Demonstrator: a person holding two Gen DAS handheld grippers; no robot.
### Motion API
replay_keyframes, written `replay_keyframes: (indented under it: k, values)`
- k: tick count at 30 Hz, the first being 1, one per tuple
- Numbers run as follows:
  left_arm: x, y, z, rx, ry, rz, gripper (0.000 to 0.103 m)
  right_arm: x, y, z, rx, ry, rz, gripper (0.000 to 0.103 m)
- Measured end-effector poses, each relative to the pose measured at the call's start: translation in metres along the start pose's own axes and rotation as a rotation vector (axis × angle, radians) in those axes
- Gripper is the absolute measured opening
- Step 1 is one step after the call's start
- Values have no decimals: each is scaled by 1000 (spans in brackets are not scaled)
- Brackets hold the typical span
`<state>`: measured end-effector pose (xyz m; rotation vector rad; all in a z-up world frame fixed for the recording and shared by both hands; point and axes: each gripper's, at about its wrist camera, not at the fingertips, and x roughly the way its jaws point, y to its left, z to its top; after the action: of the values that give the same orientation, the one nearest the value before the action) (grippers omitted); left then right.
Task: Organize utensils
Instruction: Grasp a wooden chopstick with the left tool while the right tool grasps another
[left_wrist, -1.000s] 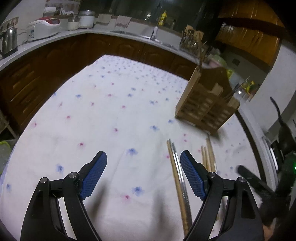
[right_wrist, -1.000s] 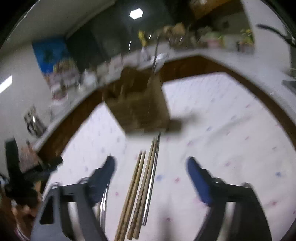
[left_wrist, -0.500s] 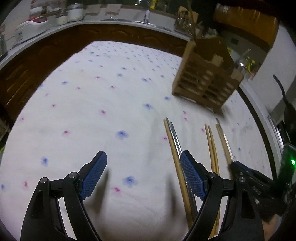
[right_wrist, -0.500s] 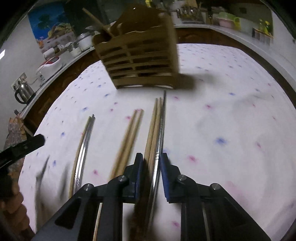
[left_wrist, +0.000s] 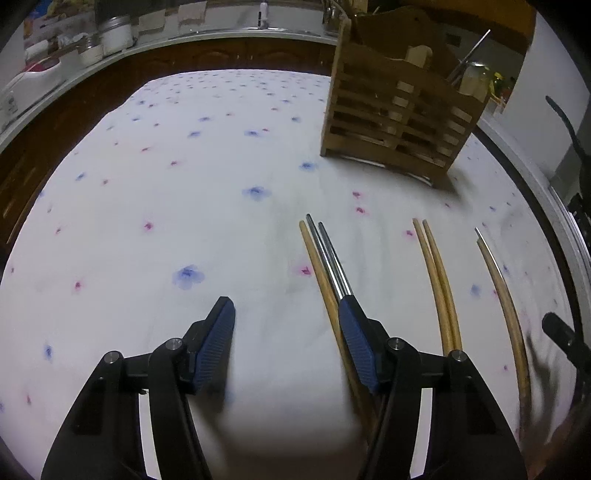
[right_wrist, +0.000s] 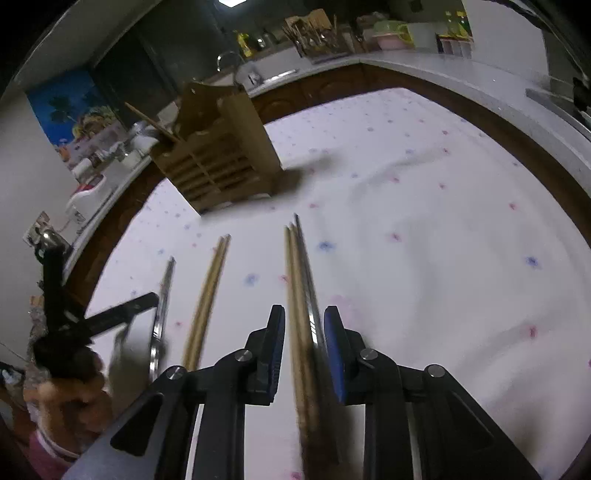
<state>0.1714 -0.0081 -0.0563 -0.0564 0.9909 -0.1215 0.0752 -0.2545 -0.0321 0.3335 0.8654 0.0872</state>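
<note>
Dim indoor kitchen, cool cast. Ceiling light (right_wrist: 229, 2) glows overhead. Soft shadows on tablecloth (left_wrist: 147, 184). Strong fisheye bending, dark corners. Chopsticks (right_wrist: 301, 325) motion-blurred in right view.

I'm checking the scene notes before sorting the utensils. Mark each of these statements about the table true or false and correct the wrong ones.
1. The chopsticks lie in three separate groups on the tablecloth. True.
2. Every chopstick on the cloth is wooden. False: metal ones lie beside wooden ones.
3. The middle pair is metal. False: both sticks are wooden.
4. The wooden holder stands upright on the cloth, beyond the chopsticks. True.
5. The holder is empty. False: a metal rod sticks up out of it.
</note>
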Motion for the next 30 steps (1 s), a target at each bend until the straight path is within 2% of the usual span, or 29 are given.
replay_keyframes:
  k: [4,6,7,10,13,16,20,23,30]
  values:
    - [0,-4,0,33,2,7,57,7,13,4,-29,3,25,24]
    - [-3,-5,0,51,9,-15,46,17,21,5,-52,16,27,24]
    - [-3,-5,-1,59,13,-20,37,23,25,6,-66,26,26,24]
    - [-6,-8,-7,115,20,-19,32,34,30,8,-95,49,27,22]
    - [-9,-6,-10,132,23,-33,31,46,31,9,-125,69,-9,21]
    - [-10,0,-7,100,33,-60,31,52,28,11,-134,78,-21,17]
    - [-5,4,2,52,48,-90,31,49,32,16,-162,61,-32,19]
    - [-1,2,8,49,53,-81,31,61,29,18,-161,99,-37,19]
    - [6,2,16,57,60,-57,30,69,33,26,-202,107,-40,19]
